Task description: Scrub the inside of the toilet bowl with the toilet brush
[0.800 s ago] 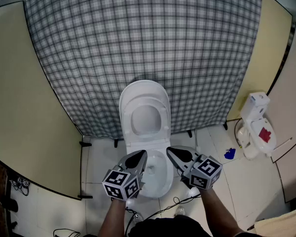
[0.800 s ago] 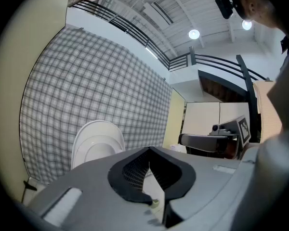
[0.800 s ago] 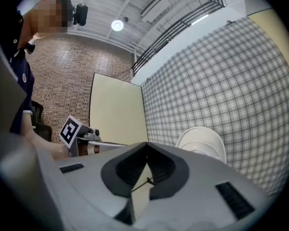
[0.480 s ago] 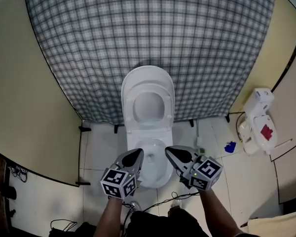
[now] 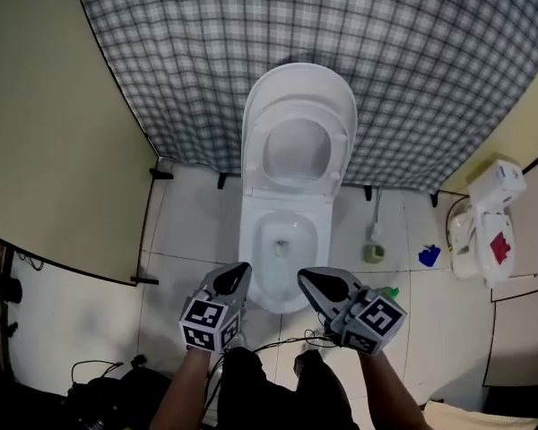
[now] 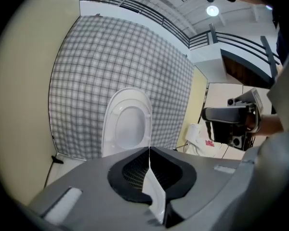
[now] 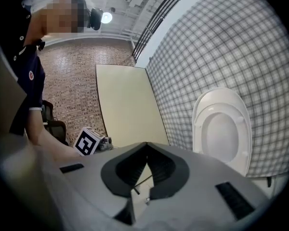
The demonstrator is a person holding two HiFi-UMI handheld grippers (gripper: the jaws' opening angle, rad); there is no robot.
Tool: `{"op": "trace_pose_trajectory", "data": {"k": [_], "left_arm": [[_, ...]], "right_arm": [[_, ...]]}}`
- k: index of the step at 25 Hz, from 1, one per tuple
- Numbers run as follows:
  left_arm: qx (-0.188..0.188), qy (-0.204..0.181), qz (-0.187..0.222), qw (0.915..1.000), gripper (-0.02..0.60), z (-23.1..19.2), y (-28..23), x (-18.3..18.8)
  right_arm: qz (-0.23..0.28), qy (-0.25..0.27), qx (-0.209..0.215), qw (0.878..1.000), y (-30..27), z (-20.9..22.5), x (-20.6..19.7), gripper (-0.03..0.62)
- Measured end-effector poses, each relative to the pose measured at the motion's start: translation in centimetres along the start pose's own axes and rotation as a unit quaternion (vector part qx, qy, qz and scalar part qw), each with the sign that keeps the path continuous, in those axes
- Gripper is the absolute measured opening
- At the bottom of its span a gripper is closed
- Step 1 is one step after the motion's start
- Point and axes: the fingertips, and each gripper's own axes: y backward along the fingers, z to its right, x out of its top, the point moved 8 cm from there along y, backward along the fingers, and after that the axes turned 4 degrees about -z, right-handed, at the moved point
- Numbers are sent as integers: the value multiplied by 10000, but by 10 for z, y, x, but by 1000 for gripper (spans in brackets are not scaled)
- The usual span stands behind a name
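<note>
The white toilet [image 5: 285,280] stands in the middle of the head view, lid and seat [image 5: 298,119] raised against the checked curtain, bowl [image 5: 283,243] exposed. The toilet brush [image 5: 374,240] stands upright in its holder on the floor just right of the toilet. My left gripper [image 5: 236,276] and right gripper [image 5: 307,280] hover side by side at the bowl's near rim, both shut and empty. In the left gripper view the left gripper [image 6: 149,148] has its jaw tips meeting, aimed at the raised lid [image 6: 127,124]. In the right gripper view the right gripper [image 7: 146,143] also has its tips touching.
A blue object [image 5: 429,255] and a small green one [image 5: 390,291] lie on the tiles right of the brush. A white appliance with a red label [image 5: 489,231] sits at the far right. Cables [image 5: 278,343] trail by the person's feet. Beige panels [image 5: 54,133] flank the stall.
The view has drawn back from the toilet, which now sits higher in the picture. Both grippers, earlier over the bowl, are now at its near rim. The brush has come into view.
</note>
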Motion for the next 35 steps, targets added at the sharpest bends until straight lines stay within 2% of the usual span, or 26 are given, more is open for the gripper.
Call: {"op": "trace_pose_trajectory", "data": {"k": [3, 4, 10, 13, 18, 23, 27, 30, 33, 35], "left_arm": [[180, 319, -326, 9988, 17, -14, -6, -44], [230, 417, -410, 9980, 42, -17, -8, -59], [725, 571, -753, 9929, 109, -31, -22, -130], [1046, 764, -1019, 9863, 175, -69, -33, -171], [1571, 762, -1289, 9762, 247, -121, -45, -239], [1973, 789, -1943, 9577, 315, -174, -79, -305], [1787, 570, -2535, 9490, 334, -199, -100, -345], [1607, 518, -3079, 9363, 334, -212, -114, -365], [1469, 622, -3502, 9230, 334, -225, -131, -378], [1346, 638, -3874, 9098, 333, -230, -142, -386]], "right_arm": [[-229, -187, 243, 9993, -18, 0, -26, 0], [-304, -243, 311, 9988, -22, 0, -36, 0], [-423, -393, 596, 9966, -30, -2, -81, 0], [-548, -548, 702, 9945, -61, 0, -101, 0], [-590, -479, 783, 9940, -88, -6, -138, 0], [-779, -668, 916, 9905, -122, 12, -178, 0], [-850, -771, 940, 9889, -135, 16, -204, 0], [-885, -840, 924, 9882, -141, 20, -216, 0], [-886, -872, 916, 9880, -149, 24, -225, 0], [-889, -910, 896, 9878, -153, 26, -228, 0]]}}
